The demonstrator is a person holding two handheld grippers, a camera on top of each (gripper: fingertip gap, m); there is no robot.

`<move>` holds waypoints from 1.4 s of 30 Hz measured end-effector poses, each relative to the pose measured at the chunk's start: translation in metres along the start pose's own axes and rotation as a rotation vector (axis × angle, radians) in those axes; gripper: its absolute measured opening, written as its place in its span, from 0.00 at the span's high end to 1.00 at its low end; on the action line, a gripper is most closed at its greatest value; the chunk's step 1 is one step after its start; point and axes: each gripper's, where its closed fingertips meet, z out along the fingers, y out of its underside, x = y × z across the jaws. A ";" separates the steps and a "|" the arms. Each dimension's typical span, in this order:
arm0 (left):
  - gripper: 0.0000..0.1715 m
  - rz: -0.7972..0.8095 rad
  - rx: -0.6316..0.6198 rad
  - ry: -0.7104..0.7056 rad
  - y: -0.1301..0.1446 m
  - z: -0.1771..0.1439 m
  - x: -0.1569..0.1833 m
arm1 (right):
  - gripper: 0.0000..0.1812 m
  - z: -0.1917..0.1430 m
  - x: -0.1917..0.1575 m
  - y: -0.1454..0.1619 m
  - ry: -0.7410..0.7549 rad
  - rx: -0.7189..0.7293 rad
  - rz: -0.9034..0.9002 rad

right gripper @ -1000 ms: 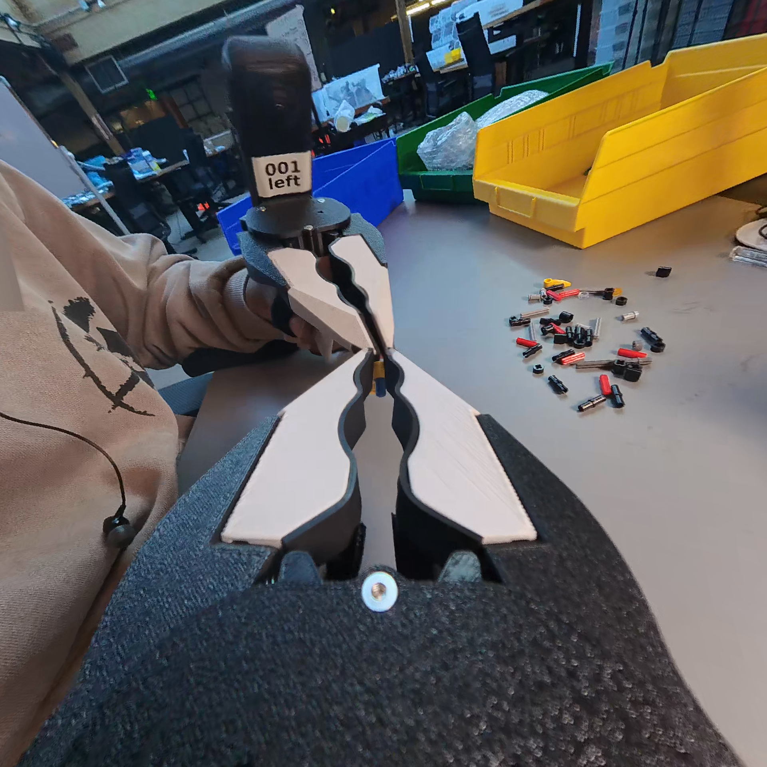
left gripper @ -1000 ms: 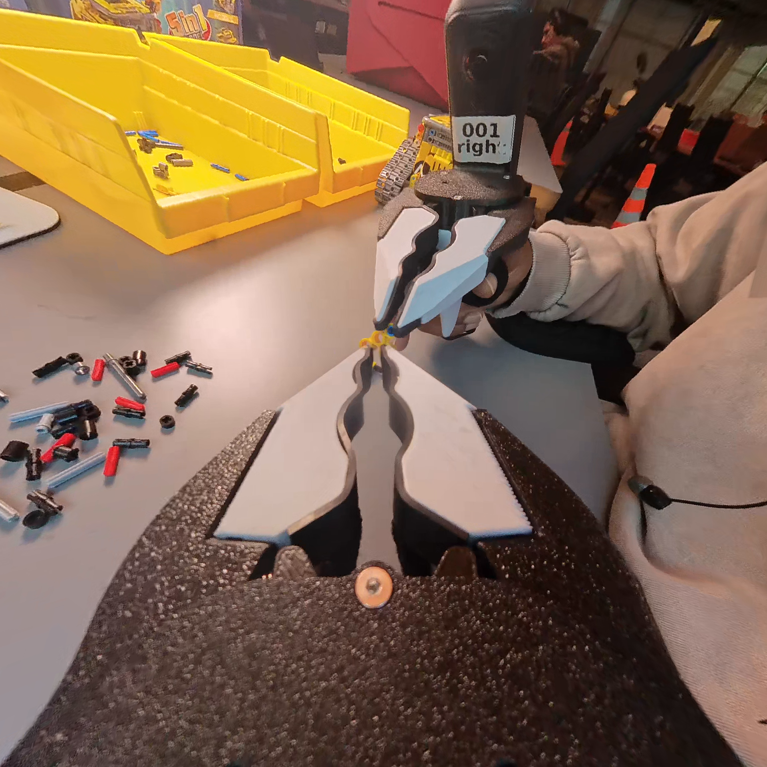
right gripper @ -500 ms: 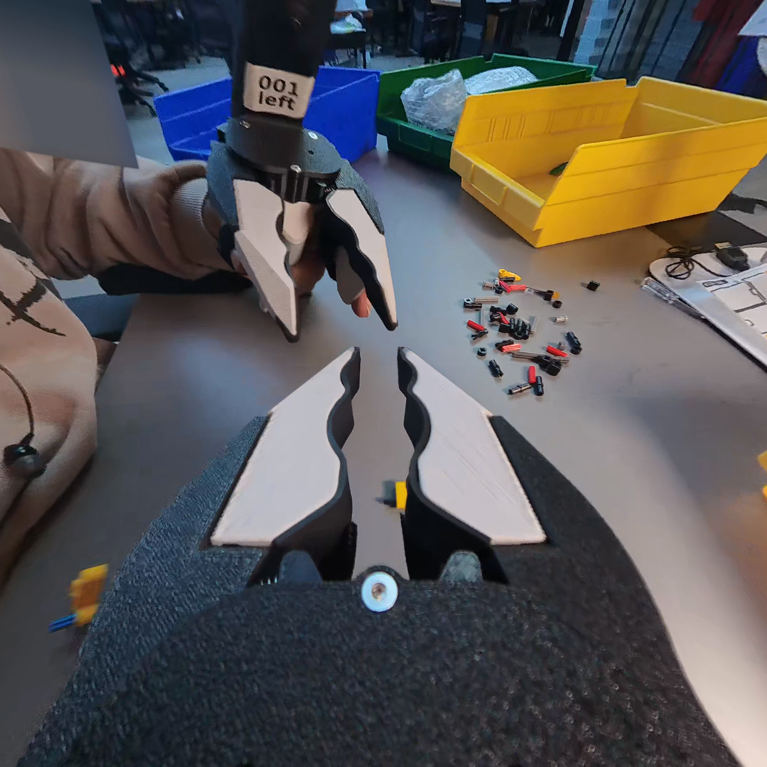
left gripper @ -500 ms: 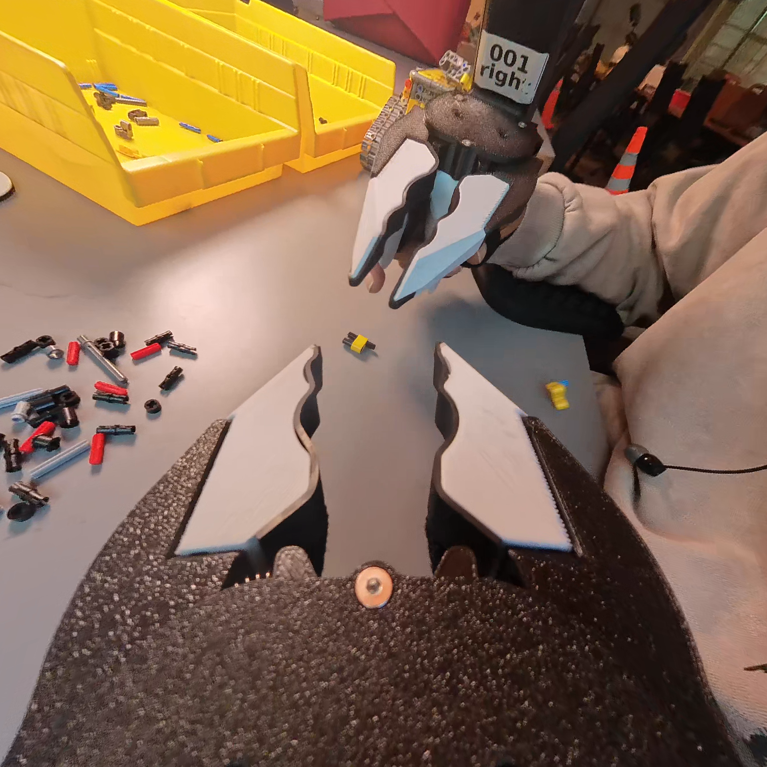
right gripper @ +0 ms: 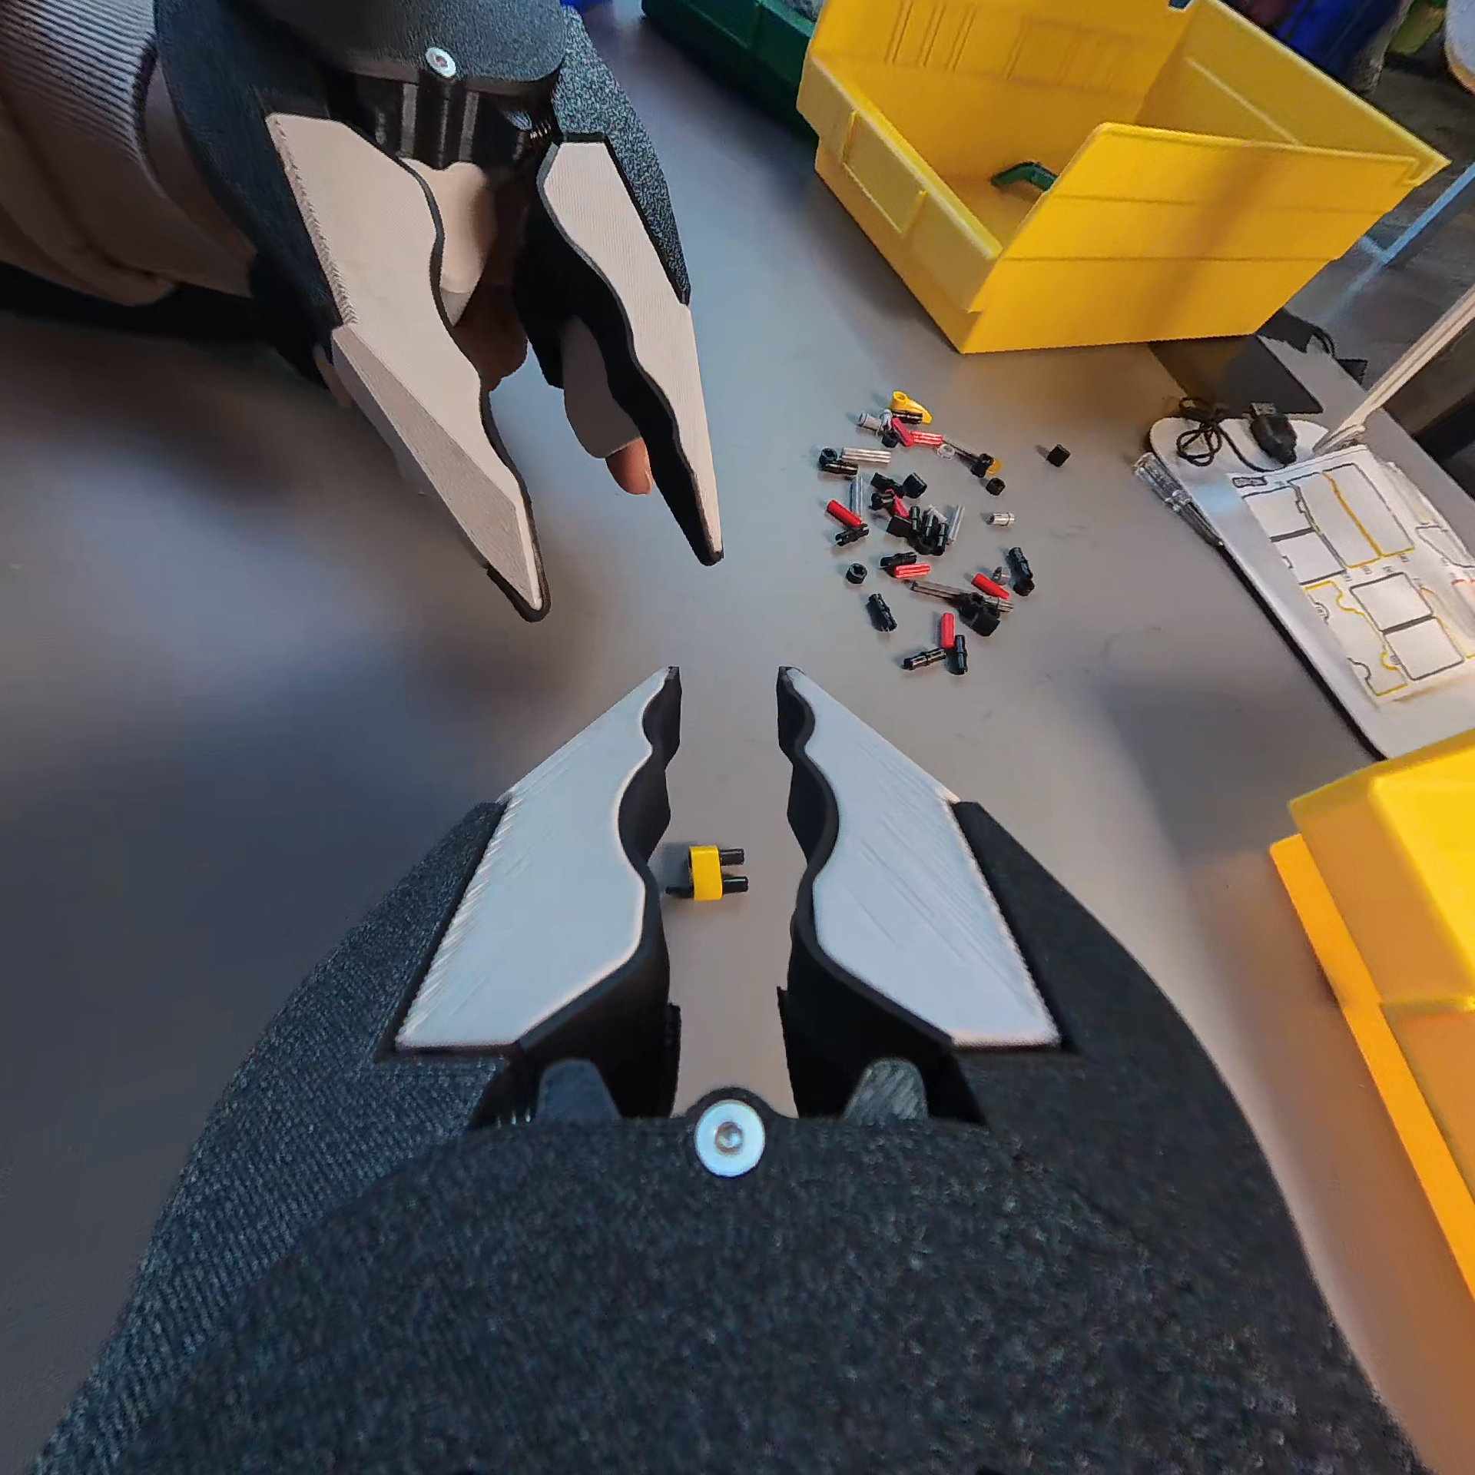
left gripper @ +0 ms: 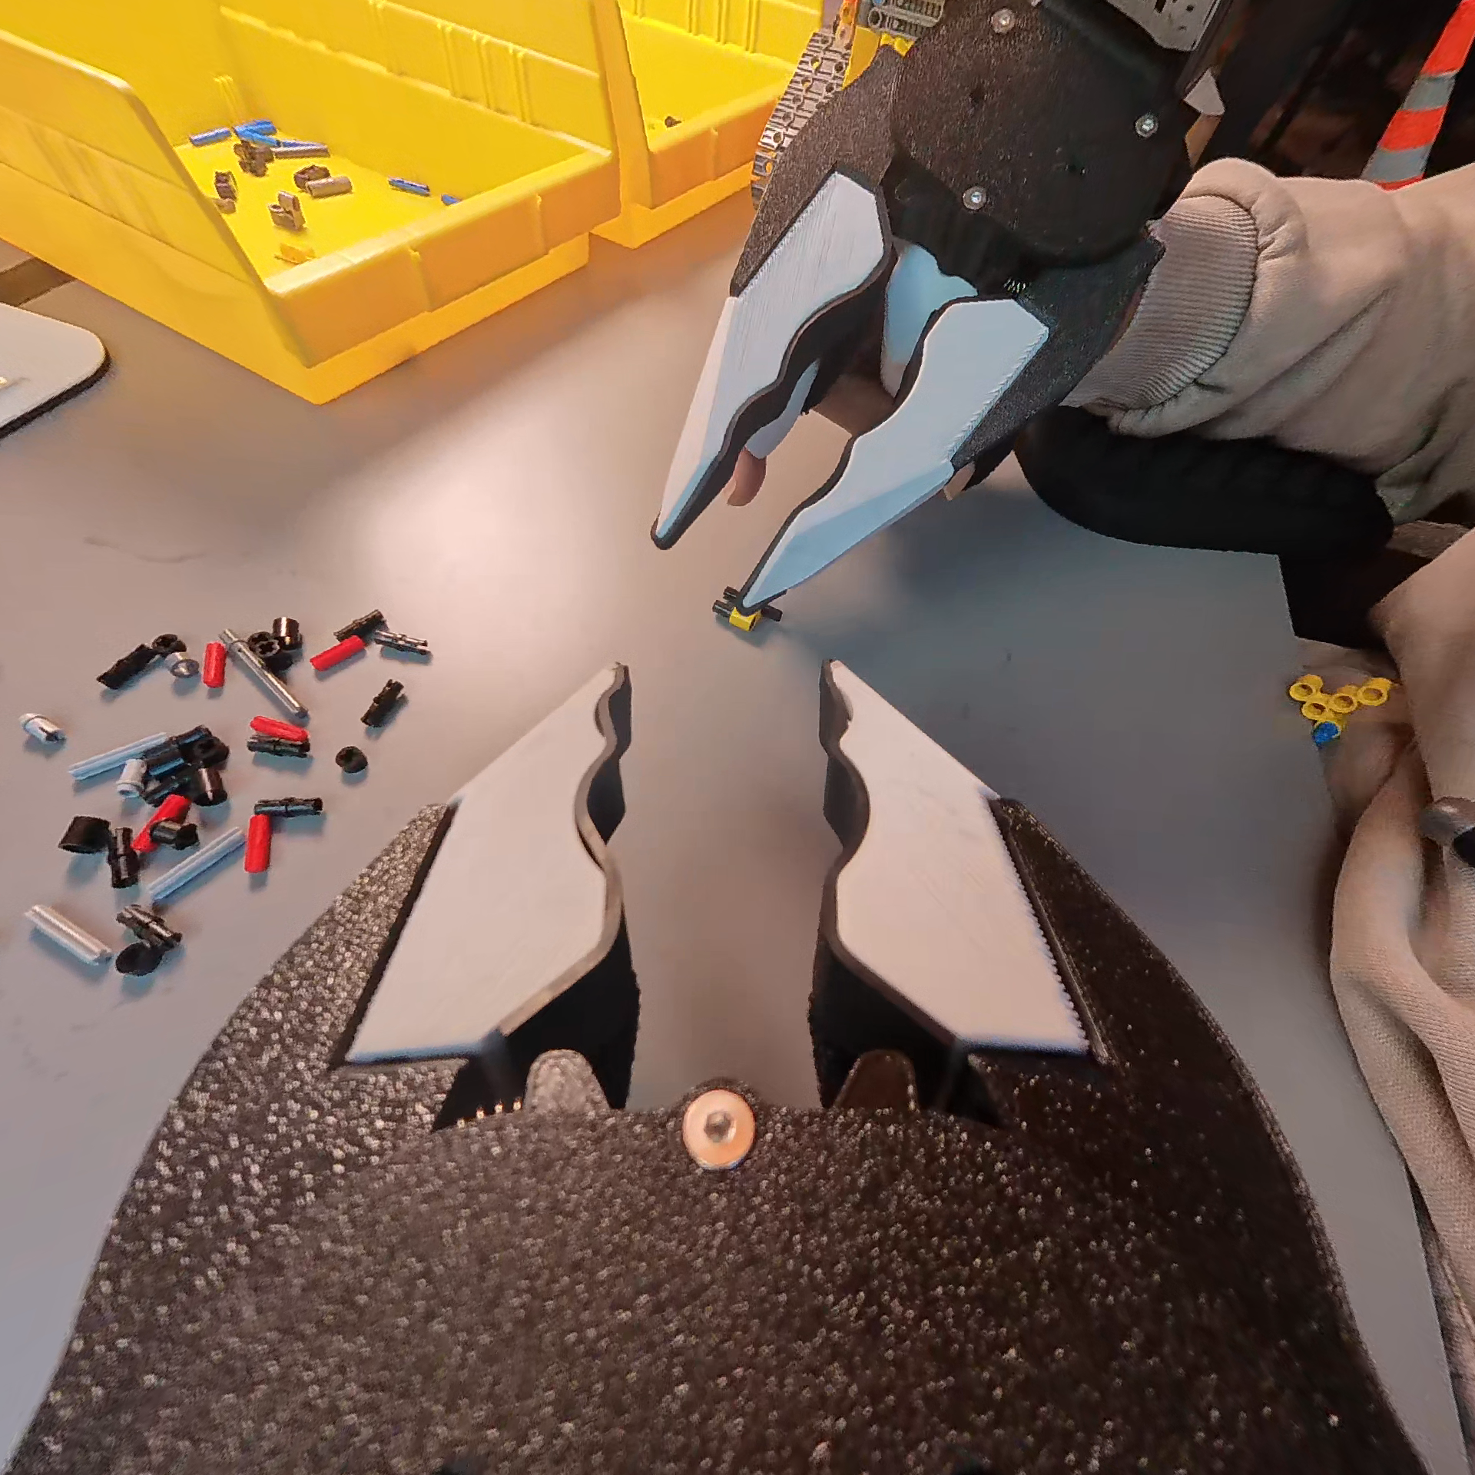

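Note:
A small yellow block with black pins (left gripper: 746,618) lies on the grey table (left gripper: 495,511). In the right wrist view the same piece (right gripper: 706,872) lies between my right gripper's fingers, back from the tips. My right gripper (right gripper: 728,674) is open over it; in the left wrist view it (left gripper: 706,571) hangs tips-down with one fingertip beside the piece. My left gripper (left gripper: 725,669) is open and empty, a short way from the piece; it also shows in the right wrist view (right gripper: 630,587). A yellow ring-shaped part with a blue pin (left gripper: 1337,702) lies by the beige sleeve.
A scatter of small black, red and grey pins (left gripper: 183,766) lies at left, also in the right wrist view (right gripper: 918,527). Yellow bins (left gripper: 383,175) stand at the back, one holding several small parts. More yellow bins (right gripper: 1101,168) and an instruction sheet (right gripper: 1357,575) are at right. Left and right tips are no more than a few centimetres apart.
A second ago both grippers were shut tip to tip on a small yellow assembly. Both have opened and drawn apart; the yellow-and-black piece and the yellow ring part now lie on the table.

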 end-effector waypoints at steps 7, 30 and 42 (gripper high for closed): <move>0.73 0.006 0.003 -0.003 -0.001 0.001 0.000 | 0.88 -0.001 0.000 0.000 0.005 0.001 -0.005; 0.75 -0.010 0.011 0.005 -0.001 0.001 0.000 | 0.83 -0.094 -0.116 0.027 -0.723 -0.174 -0.040; 0.76 0.011 -0.019 0.013 0.002 0.004 0.004 | 0.96 -0.117 -0.206 0.070 -0.961 -0.426 -0.139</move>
